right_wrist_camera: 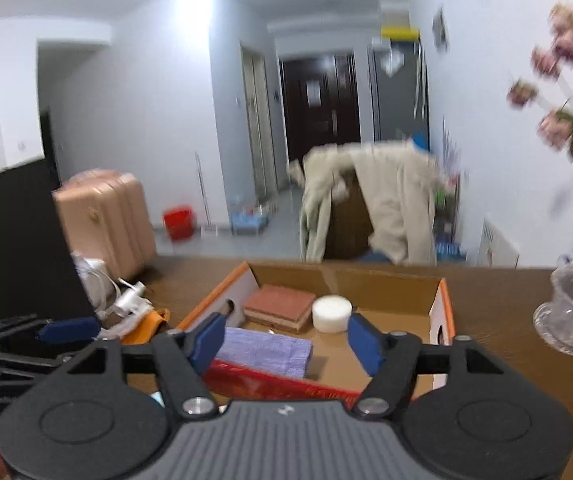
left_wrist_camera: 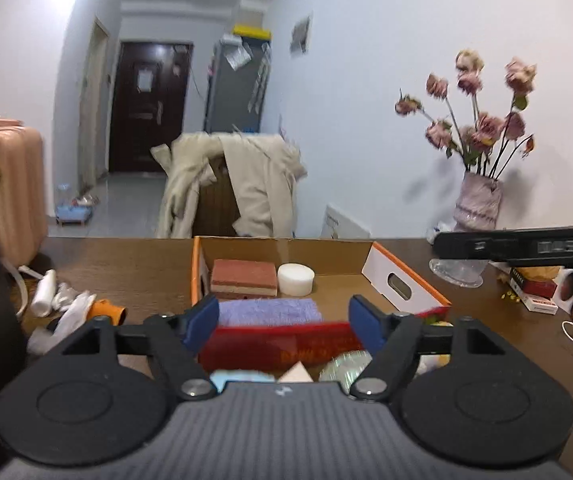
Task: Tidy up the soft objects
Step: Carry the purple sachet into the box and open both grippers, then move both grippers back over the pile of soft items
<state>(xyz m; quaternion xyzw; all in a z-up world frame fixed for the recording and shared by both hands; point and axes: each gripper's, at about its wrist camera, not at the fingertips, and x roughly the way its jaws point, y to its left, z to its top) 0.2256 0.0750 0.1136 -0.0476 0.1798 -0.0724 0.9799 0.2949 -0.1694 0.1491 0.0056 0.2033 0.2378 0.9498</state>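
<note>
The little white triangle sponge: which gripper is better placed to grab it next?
Probably left. The left gripper hangs open right above the white triangle sponge, while the right wrist view doesn't show it.

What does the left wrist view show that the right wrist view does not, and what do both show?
Only the left wrist view shows the vase under the flowers and small red-and-white boxes on the table. Only the right wrist view shows a red bucket on the floor. Both share the cardboard box holding a brown sponge, a white round block and a purple cloth, and each gripper, left and right, open and empty.
</note>
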